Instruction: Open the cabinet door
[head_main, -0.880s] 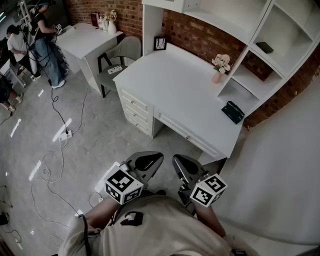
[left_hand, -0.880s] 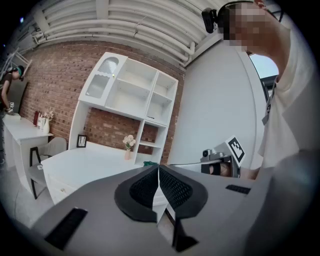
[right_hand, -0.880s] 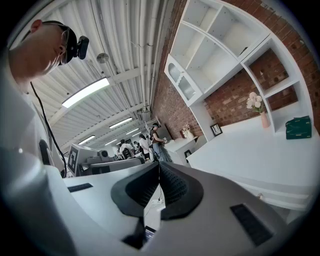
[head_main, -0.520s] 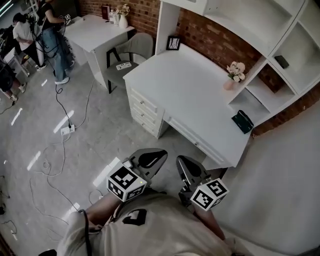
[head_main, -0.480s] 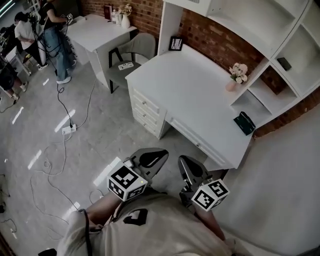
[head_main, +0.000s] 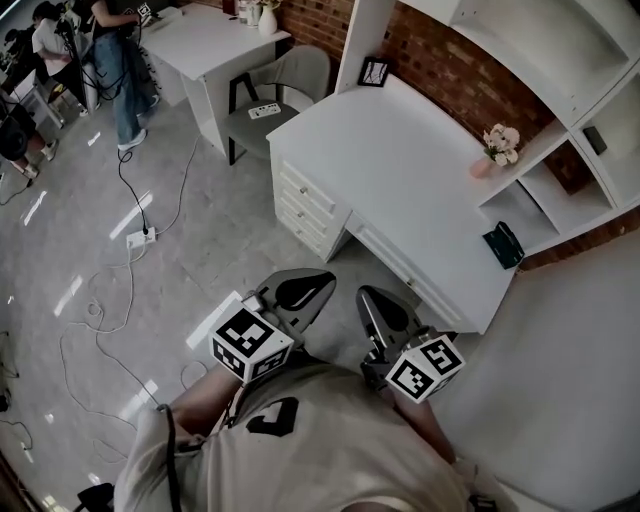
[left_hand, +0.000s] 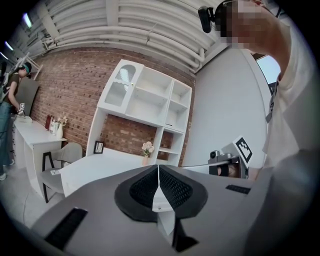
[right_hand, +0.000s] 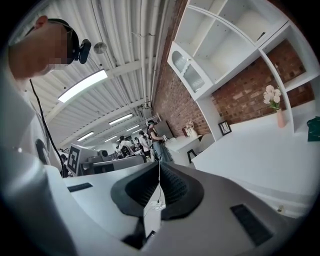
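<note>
A white hutch with open shelves stands on a white desk (head_main: 400, 180) against a brick wall. Its top left compartment has a cabinet door with an arched glass pane (left_hand: 124, 85), also in the right gripper view (right_hand: 186, 70), and it looks closed. Both grippers are held close to my chest, far from the hutch. The left gripper (head_main: 322, 282) is shut with nothing between its jaws (left_hand: 158, 172). The right gripper (head_main: 370, 298) is likewise shut and empty (right_hand: 159, 172).
The desk has a drawer stack (head_main: 305, 205) at its left end, a flower vase (head_main: 495, 150), a picture frame (head_main: 373, 72) and a dark object (head_main: 503, 245) on a low shelf. A chair (head_main: 285, 85), a second desk (head_main: 215, 40), people (head_main: 110, 50) and floor cables with a power strip (head_main: 138, 238) lie left.
The desk and hutch have slid to the right and up in the head view as the view shifted. Both grippers keep their place before my chest, still shut.
</note>
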